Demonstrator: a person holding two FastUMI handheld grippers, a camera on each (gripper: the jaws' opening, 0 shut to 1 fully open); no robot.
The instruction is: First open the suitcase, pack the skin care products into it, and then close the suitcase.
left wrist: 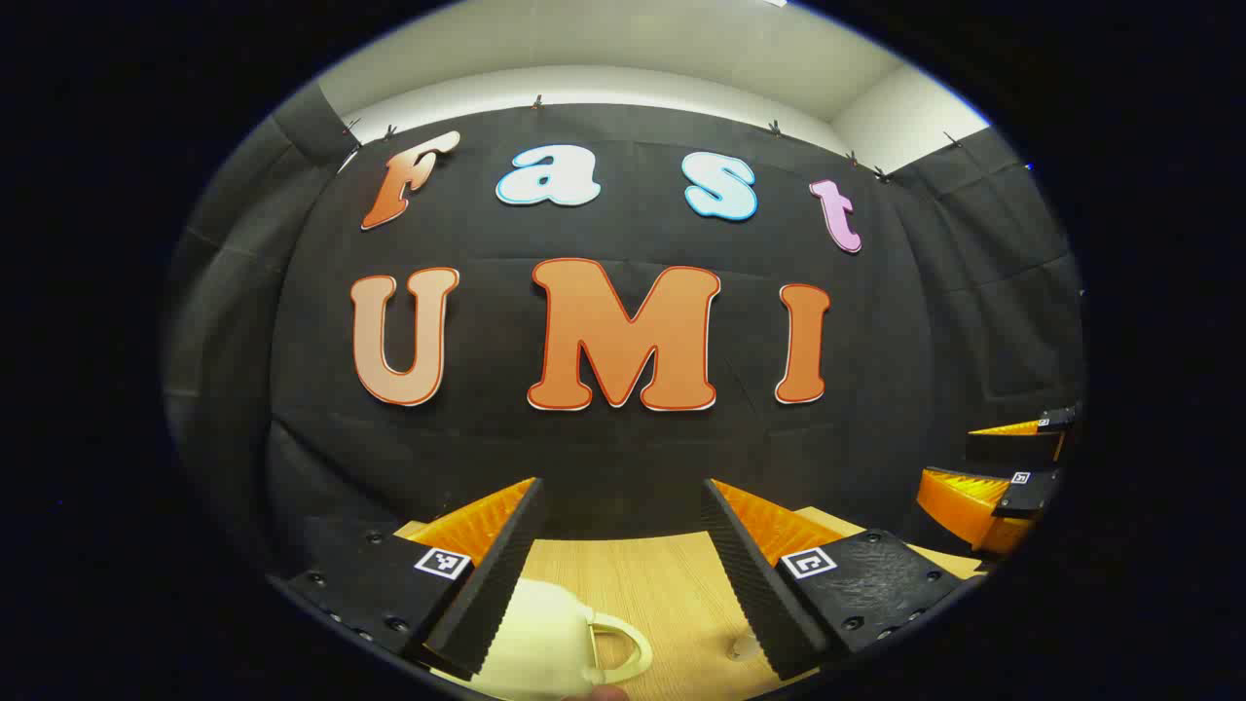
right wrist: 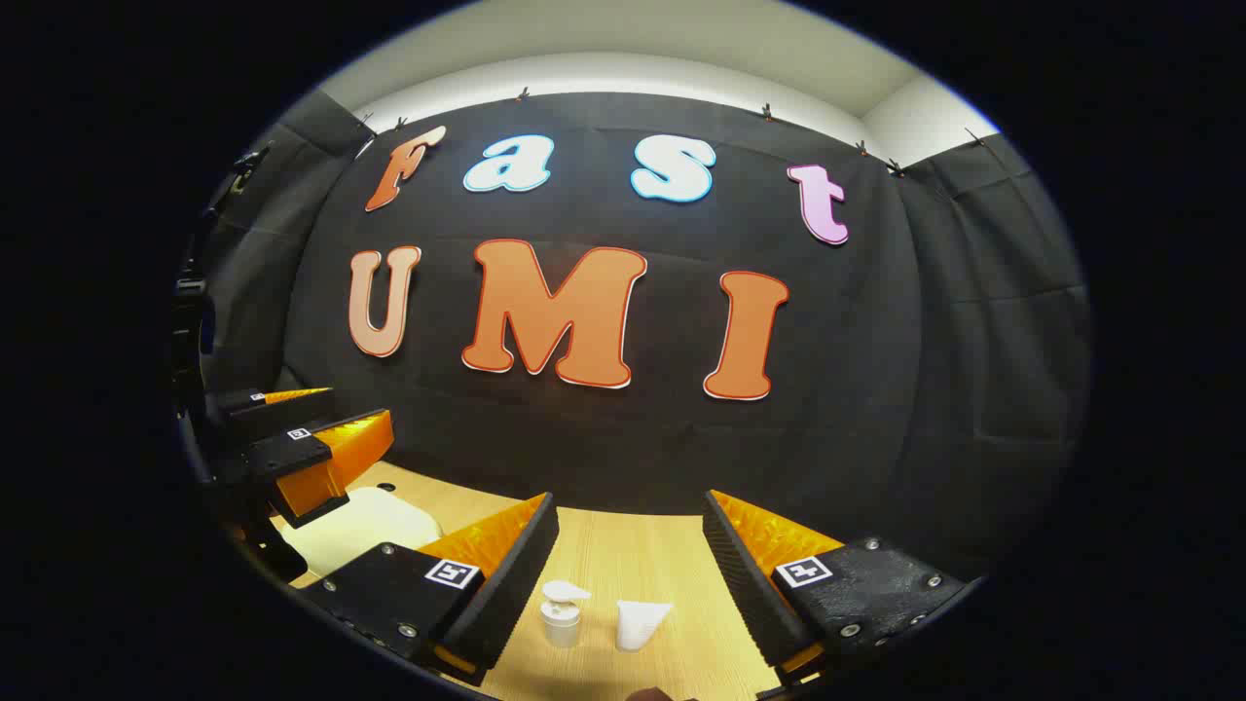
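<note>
The left gripper hovered above the wooden counter with its jaws spread wide and nothing between them. Just below it, at the bottom of the left gripper view, lay the cream-coloured suitcase, its looped handle pointing toward the gap between the jaws; the lower part of the case was cut off by the edge of the view, so whether its lid was up or down could not be told. The right gripper showed far off at the right edge of that view, well apart from the suitcase.

In the right gripper view, the right gripper also hung over the counter, jaws open and empty. Between its two fingers, down on the wood, stood two white skin care products: a pump bottle on the left and a small tube just beside it on the right, apart from each other. Off to the left sat the suitcase, with the left gripper above it and not touching it.
</note>
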